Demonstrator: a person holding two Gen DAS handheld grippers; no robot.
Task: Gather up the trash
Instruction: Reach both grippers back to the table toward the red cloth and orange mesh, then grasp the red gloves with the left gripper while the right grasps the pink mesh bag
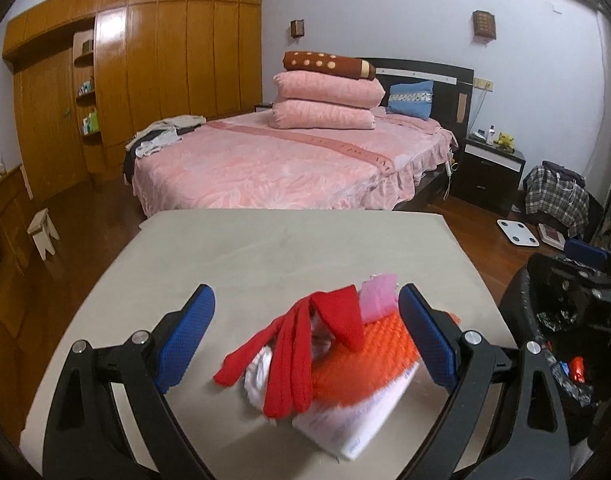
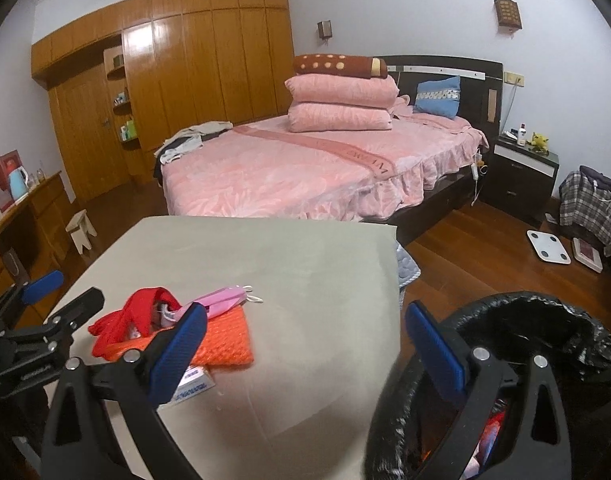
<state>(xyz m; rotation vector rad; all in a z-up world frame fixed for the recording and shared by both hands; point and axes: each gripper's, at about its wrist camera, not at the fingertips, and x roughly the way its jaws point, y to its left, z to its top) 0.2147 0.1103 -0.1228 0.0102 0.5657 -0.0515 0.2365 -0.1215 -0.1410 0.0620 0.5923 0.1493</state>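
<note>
A pile of trash lies on the grey table [image 1: 265,248]: a red cloth strip [image 1: 293,356], an orange woven pouch [image 1: 365,356], a pink face mask [image 1: 379,298] and a white box [image 1: 357,416]. My left gripper [image 1: 305,336] is open, its jaws standing on either side of the pile just above it. In the right wrist view the pile shows at the left, with the red cloth [image 2: 129,316], orange pouch [image 2: 221,340] and mask [image 2: 225,298]. My right gripper [image 2: 305,352] is open and empty over the table's right edge, beside the black-lined trash bin [image 2: 545,320].
The bin [image 1: 561,344] stands on the wooden floor right of the table and holds wrappers. Behind the table is a pink bed [image 2: 305,160], a nightstand [image 2: 521,172], a white scale [image 2: 547,246] and a small stool [image 2: 81,230]. Wardrobes line the left wall.
</note>
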